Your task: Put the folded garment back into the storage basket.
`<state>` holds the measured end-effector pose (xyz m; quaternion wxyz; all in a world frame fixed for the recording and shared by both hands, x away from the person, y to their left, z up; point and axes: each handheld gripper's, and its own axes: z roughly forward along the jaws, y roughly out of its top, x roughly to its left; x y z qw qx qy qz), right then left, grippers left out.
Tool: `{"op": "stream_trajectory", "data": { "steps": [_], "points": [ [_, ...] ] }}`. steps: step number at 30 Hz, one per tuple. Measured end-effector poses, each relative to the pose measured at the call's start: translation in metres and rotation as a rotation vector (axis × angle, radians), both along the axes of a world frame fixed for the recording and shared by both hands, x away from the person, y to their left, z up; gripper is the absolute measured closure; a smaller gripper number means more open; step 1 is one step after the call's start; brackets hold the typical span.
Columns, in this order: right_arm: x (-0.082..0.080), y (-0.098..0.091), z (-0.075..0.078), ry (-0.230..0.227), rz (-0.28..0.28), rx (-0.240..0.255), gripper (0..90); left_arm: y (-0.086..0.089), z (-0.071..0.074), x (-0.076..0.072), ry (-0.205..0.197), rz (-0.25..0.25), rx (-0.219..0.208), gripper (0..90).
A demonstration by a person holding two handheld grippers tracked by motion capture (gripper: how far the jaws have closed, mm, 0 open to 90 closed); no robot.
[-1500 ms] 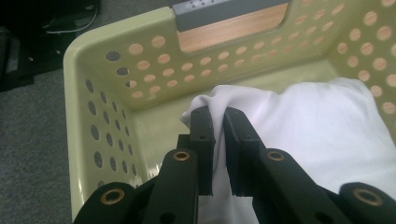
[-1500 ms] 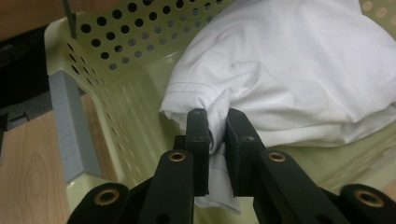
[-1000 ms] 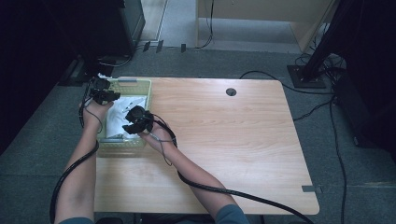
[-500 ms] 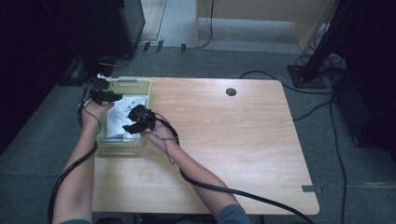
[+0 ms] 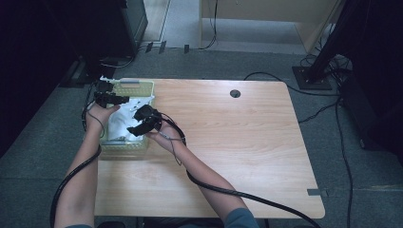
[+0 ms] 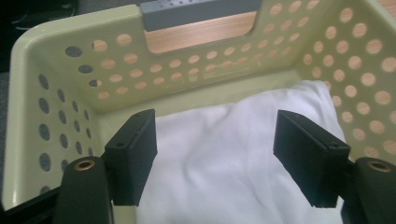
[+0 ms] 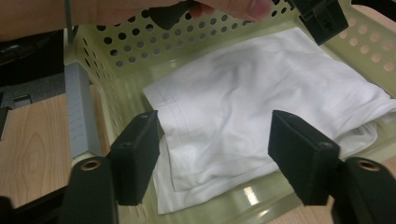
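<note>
A folded white cotton garment point(image 7: 261, 107) lies inside a pale yellow-green perforated plastic basket point(image 5: 138, 86) with grey handle inserts, which stands at the far left corner of the light wooden worktop point(image 5: 237, 142). The cloth rests flat on the basket floor, one hemmed edge turned toward the right gripper view and its bulk pushed against a holed wall, so it looks placed rather than dropped.

The left gripper point(image 6: 215, 163) hangs over the basket's far end, its jaws apart with only the cloth's surface below them; they have just been opening, and nothing is pinched between them. The right gripper point(image 7: 212, 154) hovers over the near end, jaws likewise apart and just opened wider, with the garment's hem lying beneath the gap, untouched by the pads as far as I can tell.

With both pairs of jaws spread over opposite ends of the cloth, the garment seems to have been let go, settled within the walls so it stays folded.
</note>
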<state>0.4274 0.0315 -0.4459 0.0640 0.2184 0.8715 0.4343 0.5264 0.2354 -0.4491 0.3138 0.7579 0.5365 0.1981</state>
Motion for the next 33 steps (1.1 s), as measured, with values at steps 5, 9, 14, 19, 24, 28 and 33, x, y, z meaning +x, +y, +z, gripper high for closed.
{"op": "stream_trajectory", "data": {
  "steps": [5, 9, 14, 19, 24, 28, 33],
  "points": [
    [0.003, -0.006, -0.001, 0.018, -0.006, 0.019, 26.8, -0.006, -0.002, 0.0, 0.013, -0.013, 0.018, 27.0],
    [0.004, -0.011, -0.001, 0.022, -0.019, 0.025, 22.1, -0.009, -0.002, 0.001, 0.018, -0.018, 0.015, 21.8],
    [0.006, -0.016, 0.0, 0.064, -0.022, 0.063, 20.0, -0.013, -0.001, -0.001, 0.017, -0.03, 0.017, 21.8],
    [0.006, -0.022, -0.001, 0.068, -0.029, 0.09, 20.0, -0.015, 0.002, -0.006, 0.008, -0.05, 0.024, 21.8],
    [0.002, -0.023, 0.001, 0.066, -0.013, 0.075, 20.0, -0.015, 0.006, -0.011, -0.008, -0.06, 0.018, 21.8],
    [-0.001, -0.026, 0.001, 0.06, -0.002, 0.064, 20.0, -0.014, 0.009, -0.016, -0.012, -0.061, 0.018, 21.8],
    [-0.003, -0.033, 0.001, 0.057, 0.007, 0.066, 19.8, -0.013, 0.012, -0.024, -0.021, -0.064, 0.0, 21.8]
  ]
}}
